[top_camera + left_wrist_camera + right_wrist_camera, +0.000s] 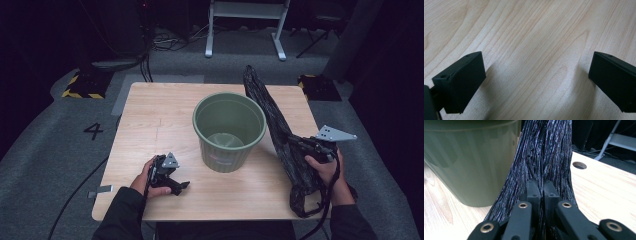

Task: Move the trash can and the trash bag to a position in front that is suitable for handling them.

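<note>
A green plastic bin (229, 131) stands upright in the middle of the wooden table (150, 110). To its right lies a long, crinkled black bag (270, 115), stretched from the far edge toward the near right corner. My right gripper (298, 144) is shut on the black bag (544, 157) about midway along it, jaws pinched together on the bunched plastic, with the bin (471, 160) close on its left. My left gripper (181, 187) rests low at the near left of the table, open, with only bare wood (536, 50) between its pads (461, 80).
A round hole (579, 165) pierces the tabletop beyond the bag. Grey carpet with a painted "4" (93, 130) surrounds the table. A white stand (245, 25) and cables sit on the floor behind it.
</note>
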